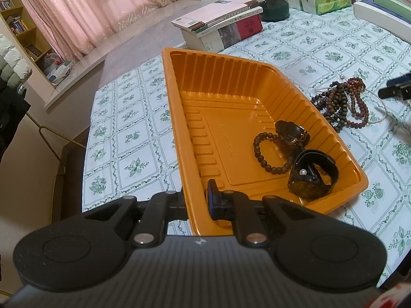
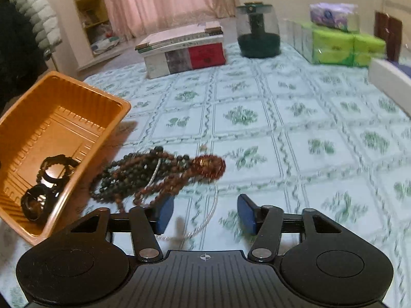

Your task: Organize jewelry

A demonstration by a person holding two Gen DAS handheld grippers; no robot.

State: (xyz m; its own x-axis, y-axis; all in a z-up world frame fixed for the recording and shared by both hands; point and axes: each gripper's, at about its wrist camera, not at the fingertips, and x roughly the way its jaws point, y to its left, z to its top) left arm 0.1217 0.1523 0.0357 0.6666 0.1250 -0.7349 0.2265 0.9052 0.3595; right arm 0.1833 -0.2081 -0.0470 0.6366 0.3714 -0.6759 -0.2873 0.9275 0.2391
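Mid-task: some jewelry was already in the orange plastic tray, the rest lay outside on the table. The left hand-held gripper was clamped on the tray's near rim, one finger inside the wall, one outside, apparently steadying it. Inside the tray, ahead and right of that gripper, lay a dark bead bracelet, a dark glossy piece touching it, hard to identify, and a black watch with a looped strap. The right hand-held gripper had its blue-padded jaws wide apart, holding nothing, hovering low over the tablecloth. Just ahead and left of it sat a tangled pile of bead necklaces, brown, reddish and dark green round beads, beside the tray's outer wall. A thin pale pearl-like strand ran out of the pile between the fingers. Likely next move: close on the bead pile or strand and lift it into the tray; loose strands could slip or snag. The tray was thin, ribbed, and shiny. The right view was motion-blurred.
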